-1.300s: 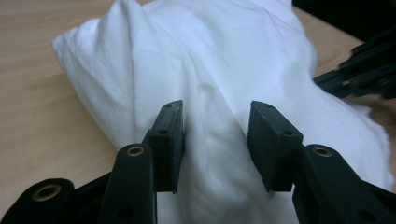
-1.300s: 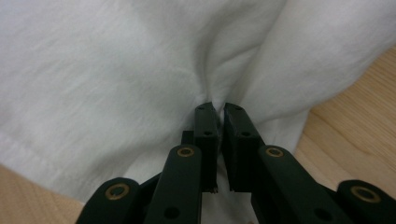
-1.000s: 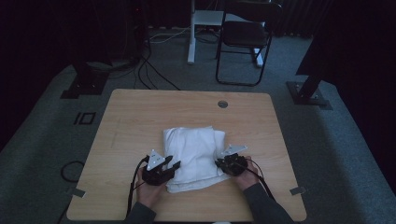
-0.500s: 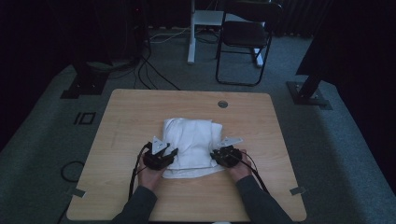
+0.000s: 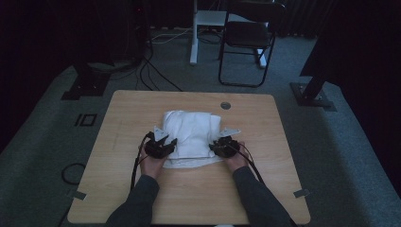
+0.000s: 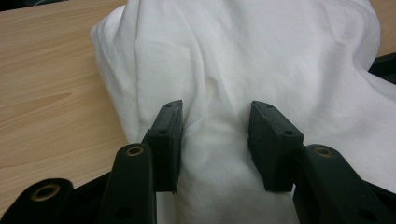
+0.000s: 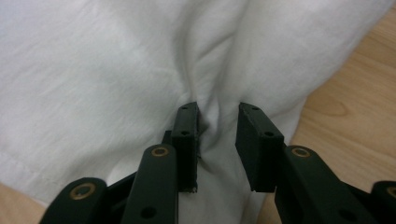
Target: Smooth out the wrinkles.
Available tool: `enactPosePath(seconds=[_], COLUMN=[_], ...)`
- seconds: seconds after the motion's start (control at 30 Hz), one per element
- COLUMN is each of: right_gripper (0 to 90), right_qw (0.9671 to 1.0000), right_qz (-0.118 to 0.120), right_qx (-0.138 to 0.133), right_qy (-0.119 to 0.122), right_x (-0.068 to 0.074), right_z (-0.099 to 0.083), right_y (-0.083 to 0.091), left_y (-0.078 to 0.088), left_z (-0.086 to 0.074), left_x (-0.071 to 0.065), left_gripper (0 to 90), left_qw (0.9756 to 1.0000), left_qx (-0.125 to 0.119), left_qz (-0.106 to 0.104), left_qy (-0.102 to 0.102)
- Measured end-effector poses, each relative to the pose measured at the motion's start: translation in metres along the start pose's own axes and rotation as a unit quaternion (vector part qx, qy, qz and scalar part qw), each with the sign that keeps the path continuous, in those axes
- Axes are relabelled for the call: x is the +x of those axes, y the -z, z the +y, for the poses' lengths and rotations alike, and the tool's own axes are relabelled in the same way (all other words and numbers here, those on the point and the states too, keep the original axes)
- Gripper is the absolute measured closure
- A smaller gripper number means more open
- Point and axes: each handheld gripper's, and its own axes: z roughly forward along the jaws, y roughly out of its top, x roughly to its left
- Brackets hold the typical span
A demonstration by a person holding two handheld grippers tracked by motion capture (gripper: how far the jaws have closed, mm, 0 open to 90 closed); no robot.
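On the table's (image 5: 142, 198) middle lies the folded white cloth (image 5: 191, 132): light, limp, prone to unfolding. Left gripper (image 6: 215, 135) clamps a thick fold at the near-left edge. Right gripper (image 7: 217, 140), jaws just opening, brackets a loosened pleat at near-right. Grip layered edges.

No text, label, brand, number or sign can be read on anything here.

The white cloth (image 6: 261, 56) looks soft and matt, with wrinkles and a sewn hem. The tabletop (image 6: 46, 93) is smooth, pale wood with grain lines. The left claw (image 6: 215, 140) is dull black plastic with brass-coloured rivets.
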Motion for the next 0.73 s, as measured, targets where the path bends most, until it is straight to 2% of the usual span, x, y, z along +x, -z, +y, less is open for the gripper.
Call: enactPosePath(seconds=[0.1,0.17,0.23,0.3,0.37,0.43,0.53,0.63,0.73], right_gripper=[57.4,46.6,35.8,30.6,28.6,27.7,27.4,27.1,27.0], right_qw=[0.9999,0.9997,0.9988,0.9975,0.9966,0.9962,0.9952,0.9950,0.9952], right_qz=[-0.012,-0.019,-0.016,-0.007,-0.009,-0.018,-0.018,-0.022,-0.028], right_qx=[0.002,0.003,-0.017,-0.040,-0.061,-0.071,-0.083,-0.083,-0.078], right_qy=[-0.001,-0.016,-0.044,-0.057,-0.054,-0.047,-0.048,-0.051,-0.052], right_x=[-0.003,-0.006,-0.011,-0.013,-0.012,-0.011,-0.012,-0.014,-0.018], right_z=[0.003,0.003,0.003,0.002,0.000,-0.003,-0.011,-0.020,-0.027], right_y=[-0.002,0.001,0.013,0.028,0.045,0.060,0.078,0.091,0.096], left_y=[0.001,0.006,0.018,0.033,0.047,0.060,0.076,0.085,0.089], left_z=[0.002,0.004,0.007,0.011,0.014,0.016,0.015,0.013,0.010], left_x=[0.002,0.005,0.009,0.013,0.016,0.019,0.022,0.027,0.031], left_gripper=[55.0,51.4,48.0,46.4,46.0,45.7,45.5,44.8,44.8], left_qw=[0.9999,0.9995,0.9987,0.9973,0.9965,0.9963,0.9958,0.9953,0.9950], left_qx=[-0.001,-0.012,-0.032,-0.053,-0.069,-0.076,-0.085,-0.090,-0.091], left_qz=[-0.004,-0.008,-0.010,-0.014,-0.012,-0.008,-0.005,-0.005,-0.002], left_qy=[0.015,0.027,0.039,0.048,0.046,0.039,0.033,0.036,0.041])
